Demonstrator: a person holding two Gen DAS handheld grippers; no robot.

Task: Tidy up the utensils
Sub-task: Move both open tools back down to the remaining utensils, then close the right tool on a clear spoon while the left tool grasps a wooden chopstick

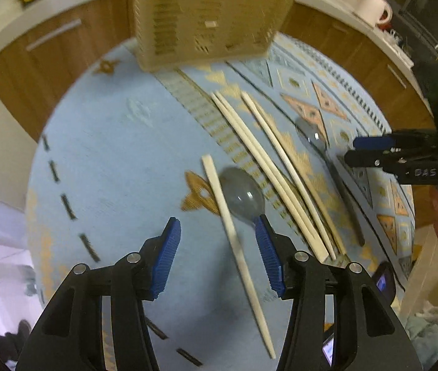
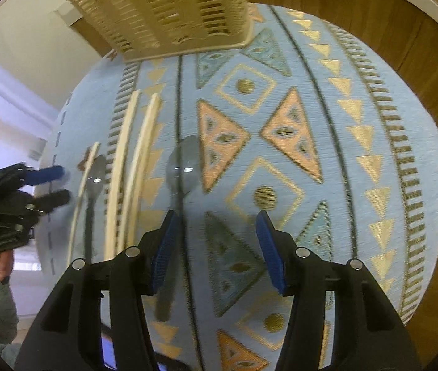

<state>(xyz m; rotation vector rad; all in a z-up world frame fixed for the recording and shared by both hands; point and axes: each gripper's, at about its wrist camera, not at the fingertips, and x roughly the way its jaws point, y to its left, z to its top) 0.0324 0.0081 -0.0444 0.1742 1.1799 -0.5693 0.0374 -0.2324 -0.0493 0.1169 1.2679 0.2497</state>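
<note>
Several cream chopsticks [image 1: 268, 167] and two metal spoons lie on a round table with a light blue patterned cloth [image 1: 111, 154]. My left gripper [image 1: 217, 232] is open and empty; a single chopstick [image 1: 237, 241] runs between its fingers, and one spoon [image 1: 243, 196] lies by the right finger. The second spoon [image 1: 314, 137] lies further right, near my right gripper [image 1: 350, 150]. In the right wrist view my right gripper [image 2: 216, 227] is open and empty above the cloth, with that spoon [image 2: 183, 170] just ahead of its left finger. A beige slotted basket [image 1: 209, 15] stands at the table's far edge.
Wooden cabinets [image 1: 49, 49] with a white counter curve behind the table. A white mug [image 1: 375, 7] stands on the counter at the right. The left gripper [image 2: 58, 185] shows at the left of the right wrist view beside the chopsticks [image 2: 123, 167].
</note>
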